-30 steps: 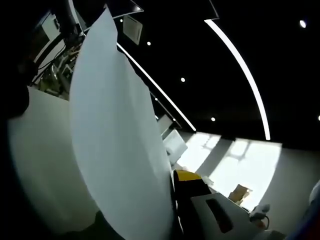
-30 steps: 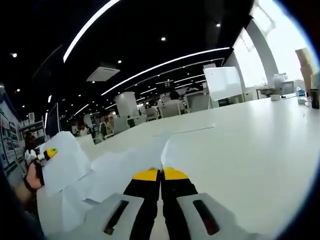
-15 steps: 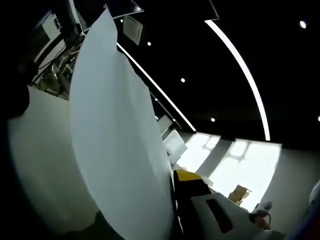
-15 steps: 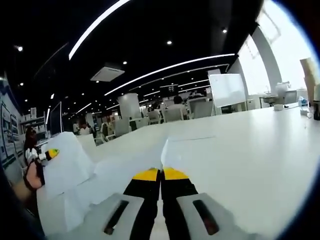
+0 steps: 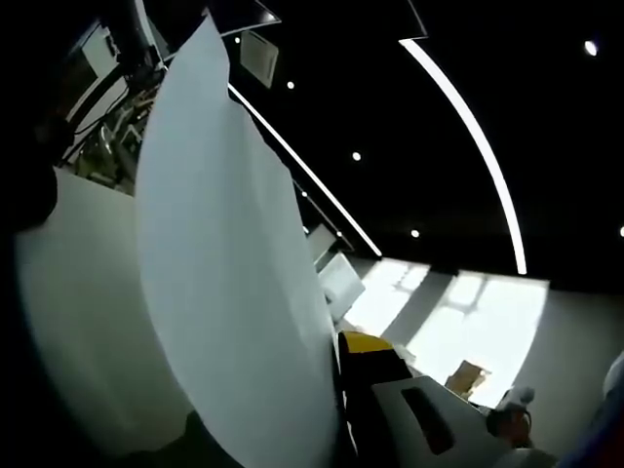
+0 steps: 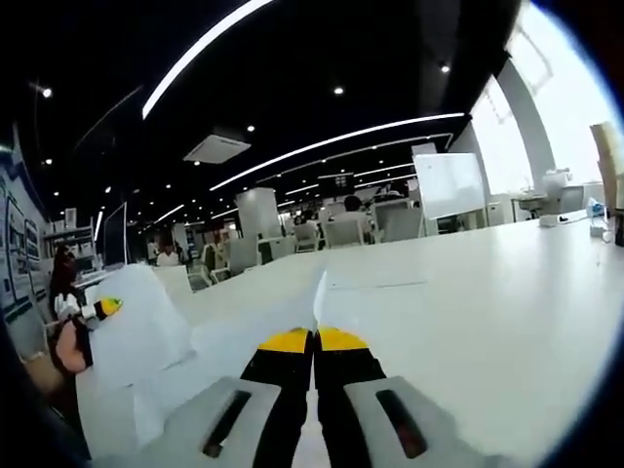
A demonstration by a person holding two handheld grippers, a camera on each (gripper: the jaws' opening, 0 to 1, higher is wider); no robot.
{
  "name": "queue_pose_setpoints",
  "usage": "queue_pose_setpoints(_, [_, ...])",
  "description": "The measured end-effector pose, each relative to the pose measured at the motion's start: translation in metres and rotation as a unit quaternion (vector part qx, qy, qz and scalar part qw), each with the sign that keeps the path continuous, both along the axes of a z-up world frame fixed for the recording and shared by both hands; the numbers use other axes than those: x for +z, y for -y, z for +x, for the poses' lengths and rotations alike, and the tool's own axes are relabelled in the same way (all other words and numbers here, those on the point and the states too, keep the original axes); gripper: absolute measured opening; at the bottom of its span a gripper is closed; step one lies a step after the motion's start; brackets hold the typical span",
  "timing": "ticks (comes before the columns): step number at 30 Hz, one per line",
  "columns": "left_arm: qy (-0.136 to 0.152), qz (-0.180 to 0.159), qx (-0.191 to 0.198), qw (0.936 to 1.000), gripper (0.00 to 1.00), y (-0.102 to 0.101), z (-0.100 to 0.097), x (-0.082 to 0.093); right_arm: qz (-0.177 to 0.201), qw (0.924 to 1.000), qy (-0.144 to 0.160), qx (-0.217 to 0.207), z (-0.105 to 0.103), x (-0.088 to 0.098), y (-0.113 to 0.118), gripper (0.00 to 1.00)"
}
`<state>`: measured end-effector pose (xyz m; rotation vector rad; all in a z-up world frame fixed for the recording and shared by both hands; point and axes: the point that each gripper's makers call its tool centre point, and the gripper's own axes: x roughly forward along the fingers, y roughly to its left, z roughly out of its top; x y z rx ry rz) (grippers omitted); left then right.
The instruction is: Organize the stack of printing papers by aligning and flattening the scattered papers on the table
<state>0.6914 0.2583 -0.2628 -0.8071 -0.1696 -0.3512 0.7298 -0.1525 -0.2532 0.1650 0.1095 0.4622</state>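
A large white paper sheet [image 5: 224,273] stands upright in the left gripper view and curves up from the bottom. My left gripper [image 5: 339,343] is shut on its lower edge; one yellow-tipped finger [image 5: 366,343] shows and the sheet hides the other. In the right gripper view my right gripper [image 6: 312,339] is shut, yellow tips together, on a paper sheet [image 6: 234,336] whose edge rises thinly between them. Off to the left, the left gripper [image 6: 102,309] holds up bent paper [image 6: 141,327], with a hand [image 6: 66,349] behind it. More sheets lie on the white table [image 6: 468,312].
The long white table runs away to the right. One flat sheet [image 6: 375,285] lies farther out on it. A whiteboard [image 6: 447,185], chairs and seated people stand at the back. Small objects [image 6: 595,210] sit at the table's far right edge.
The right gripper view has tilted a little, and the sheet in the right gripper now stands more edge-on, with less flat paper spread ahead. The left gripper view is unchanged.
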Motion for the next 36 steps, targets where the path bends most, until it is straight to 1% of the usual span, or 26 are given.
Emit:
queue_pose_setpoints(12, [0.0, 0.0, 0.0, 1.0, 0.08, -0.001, 0.0, 0.001, 0.003, 0.9999, 0.014, 0.006, -0.002, 0.013, -0.006, 0.0])
queue_pose_setpoints(25, [0.001, -0.001, 0.0, 1.0, 0.08, -0.001, -0.002, 0.002, 0.007, 0.9994, 0.029, 0.019, -0.004, 0.028, -0.02, 0.0])
queue_pose_setpoints(36, [0.001, 0.0, 0.0, 1.0, 0.08, -0.001, -0.001, 0.001, 0.007, 0.9988, 0.041, 0.026, -0.006, 0.041, -0.026, 0.0])
